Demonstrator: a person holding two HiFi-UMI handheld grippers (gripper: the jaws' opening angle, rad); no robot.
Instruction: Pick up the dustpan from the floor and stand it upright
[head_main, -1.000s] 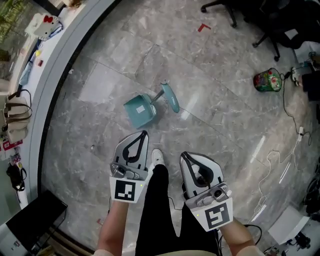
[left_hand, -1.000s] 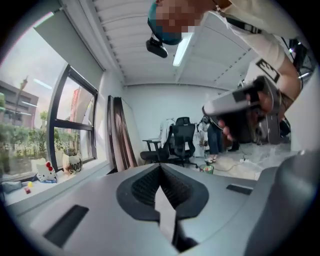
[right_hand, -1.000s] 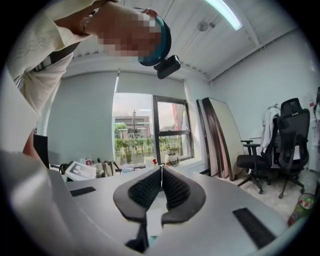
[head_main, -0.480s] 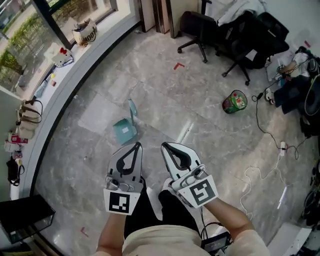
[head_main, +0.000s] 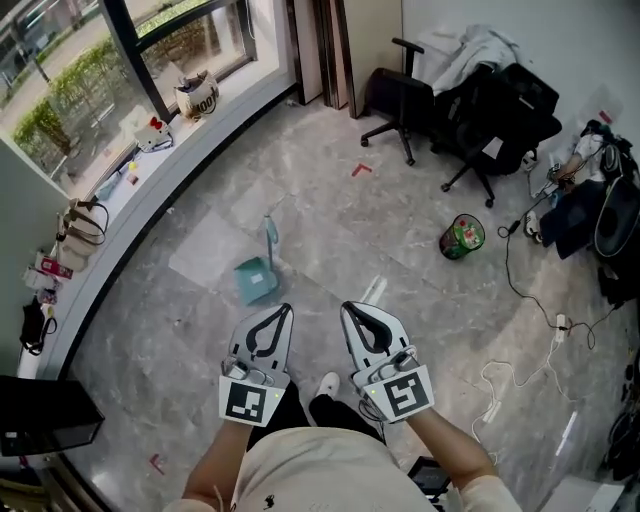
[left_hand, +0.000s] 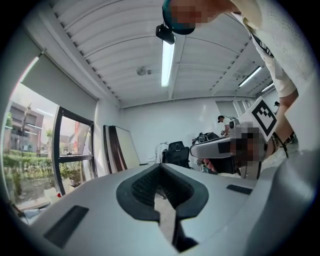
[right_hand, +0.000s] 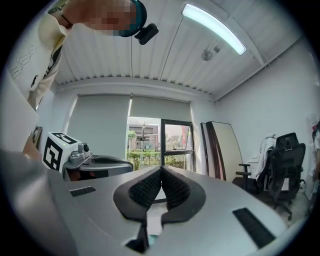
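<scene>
A teal dustpan (head_main: 256, 279) sits on the grey marble floor ahead of me, its long handle (head_main: 271, 242) pointing away toward the window side; whether it stands upright I cannot tell. Both grippers hover level at waist height, well short of it and touching nothing. My left gripper (head_main: 285, 310) is shut and holds nothing. In its own view the left gripper (left_hand: 160, 168) has its dark pads together. My right gripper (head_main: 348, 307) is likewise shut and bare. The right gripper view shows the right gripper (right_hand: 161, 171) with its pads meeting, aimed at the window.
A curved window ledge (head_main: 150, 185) with small items runs along the left. Black office chairs (head_main: 470, 110) stand at the back right, near a green bin (head_main: 461, 236). Cables (head_main: 540, 300) trail over the floor at right. A black box (head_main: 45, 415) sits at lower left.
Both grippers have risen and drawn back from the floor, staying shut. The view has pulled up and away, so the dustpan looks smaller and more of the room shows.
</scene>
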